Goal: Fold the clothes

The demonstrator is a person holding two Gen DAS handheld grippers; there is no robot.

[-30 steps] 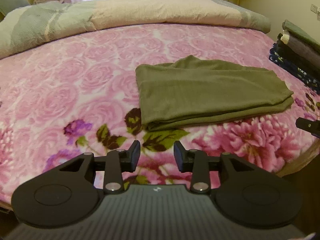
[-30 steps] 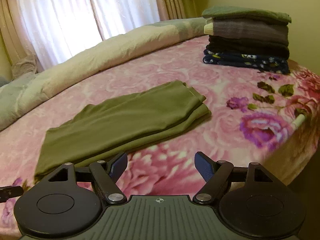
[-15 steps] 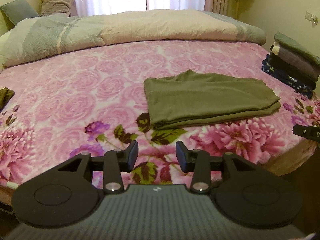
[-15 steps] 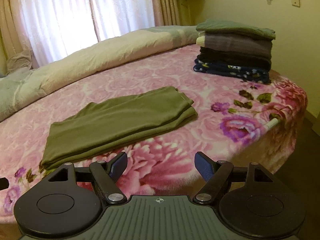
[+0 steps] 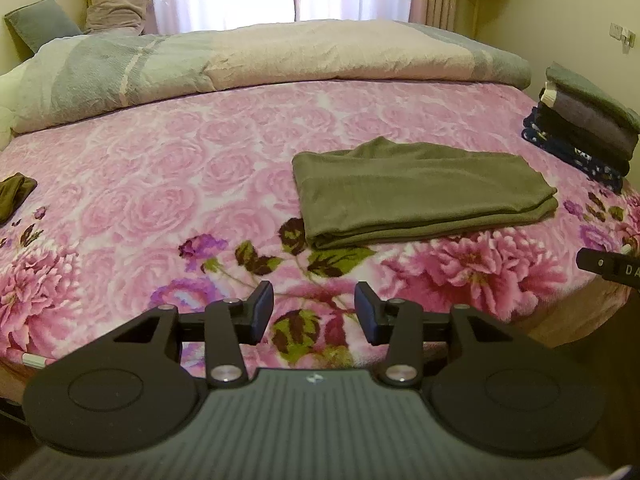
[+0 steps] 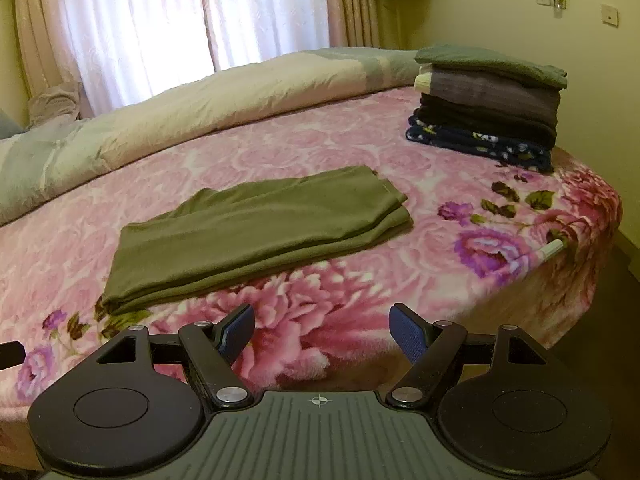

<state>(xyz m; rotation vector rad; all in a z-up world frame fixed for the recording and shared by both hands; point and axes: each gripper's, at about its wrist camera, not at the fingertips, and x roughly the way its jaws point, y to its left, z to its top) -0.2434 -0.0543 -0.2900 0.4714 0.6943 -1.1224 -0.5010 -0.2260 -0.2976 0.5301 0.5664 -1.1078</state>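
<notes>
An olive-green garment (image 5: 420, 192) (image 6: 260, 228) lies folded into a long flat rectangle on the pink floral blanket (image 5: 160, 184) (image 6: 352, 144). My left gripper (image 5: 314, 316) hovers open near the bed's front edge, well short of the garment, with nothing between its fingers. My right gripper (image 6: 322, 334) is also open and empty, held back from the bed's edge, the garment ahead and to its left. The tip of the right gripper (image 5: 608, 266) shows at the right edge of the left wrist view.
A stack of folded clothes (image 6: 488, 104) (image 5: 584, 128) sits at the bed's far right. A rolled duvet (image 5: 240, 64) (image 6: 200, 104) runs along the back. A dark brown cloth (image 5: 14, 196) lies at the bed's left edge. Curtains (image 6: 160, 28) and walls stand behind.
Both grippers have drawn back and risen from the bed, so the folded garment looks smaller and farther away. Both jaws stayed open and empty.
</notes>
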